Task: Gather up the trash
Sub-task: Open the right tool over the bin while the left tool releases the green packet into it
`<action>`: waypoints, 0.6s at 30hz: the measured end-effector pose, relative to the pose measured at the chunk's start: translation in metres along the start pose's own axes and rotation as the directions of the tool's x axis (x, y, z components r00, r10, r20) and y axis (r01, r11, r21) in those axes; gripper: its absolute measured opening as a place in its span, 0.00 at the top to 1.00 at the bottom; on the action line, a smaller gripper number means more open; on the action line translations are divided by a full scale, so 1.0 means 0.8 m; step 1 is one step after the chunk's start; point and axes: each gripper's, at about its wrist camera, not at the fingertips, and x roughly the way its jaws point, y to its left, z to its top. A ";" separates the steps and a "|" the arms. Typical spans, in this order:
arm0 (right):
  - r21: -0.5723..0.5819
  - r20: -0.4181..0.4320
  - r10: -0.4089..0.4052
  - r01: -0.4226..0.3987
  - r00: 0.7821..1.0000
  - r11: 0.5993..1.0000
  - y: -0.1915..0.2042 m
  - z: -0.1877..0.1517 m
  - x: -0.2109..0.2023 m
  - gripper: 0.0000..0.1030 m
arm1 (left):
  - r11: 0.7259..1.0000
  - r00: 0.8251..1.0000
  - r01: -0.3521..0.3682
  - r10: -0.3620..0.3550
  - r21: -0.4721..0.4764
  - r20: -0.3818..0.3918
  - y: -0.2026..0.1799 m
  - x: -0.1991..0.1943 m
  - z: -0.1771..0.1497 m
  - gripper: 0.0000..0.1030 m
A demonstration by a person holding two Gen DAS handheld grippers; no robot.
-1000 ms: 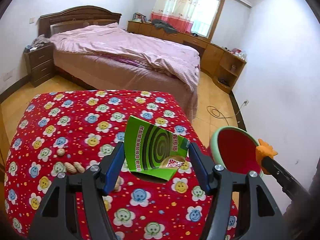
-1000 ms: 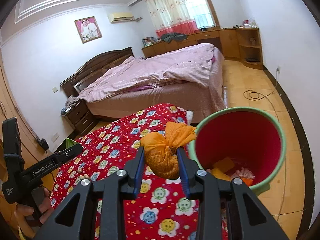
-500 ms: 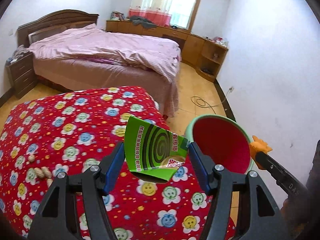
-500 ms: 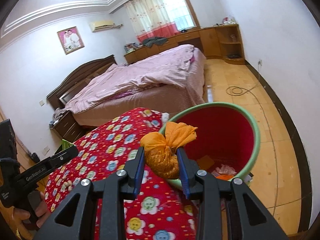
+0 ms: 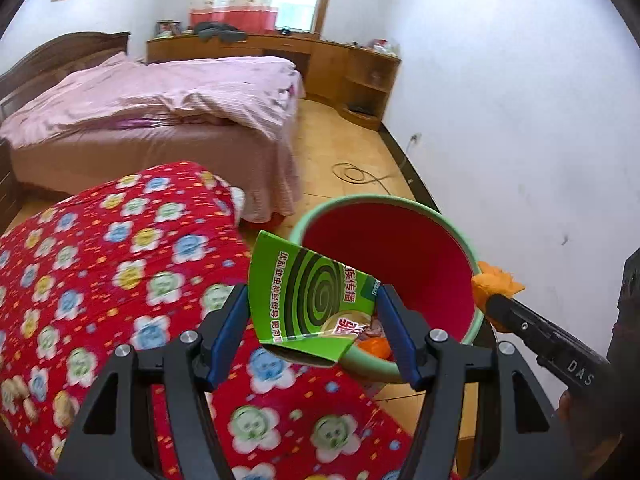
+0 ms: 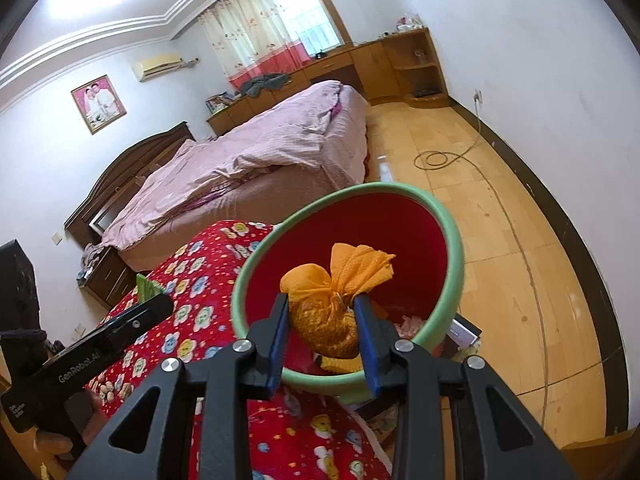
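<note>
Bedroom cleanup: at lower centre, the left gripper (image 5: pixel 314 330) is clamping a green mosquito-coil box (image 5: pixel 308 300) while the right gripper (image 6: pixel 322 330) is pinching an orange knotted bag (image 6: pixel 332 304) above the red bin (image 6: pixel 404 220); release likely follows.

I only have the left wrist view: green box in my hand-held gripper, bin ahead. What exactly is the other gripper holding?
Observer: The right hand-held gripper is shut on an orange tied bag, bulging below its knot.
Operator: Is it over the bin?
Observer: In the right wrist view the bag shows against the bin's red inside.
Operator: Anything beside the bin?
Observer: A white box lies on the floor at its far side.
</note>
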 end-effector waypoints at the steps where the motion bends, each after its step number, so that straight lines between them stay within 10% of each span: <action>1: 0.003 -0.002 -0.005 0.005 1.000 1.000 -0.004 0.000 0.002 0.66 | 1.000 1.000 0.001 -0.001 0.009 -0.003 -0.005 0.007 0.001 0.37; 18: 0.057 -0.018 -0.047 0.048 0.999 0.997 -0.049 -0.001 0.022 0.66 | 0.999 0.991 0.011 -0.005 0.044 -0.133 -0.025 0.097 0.002 0.37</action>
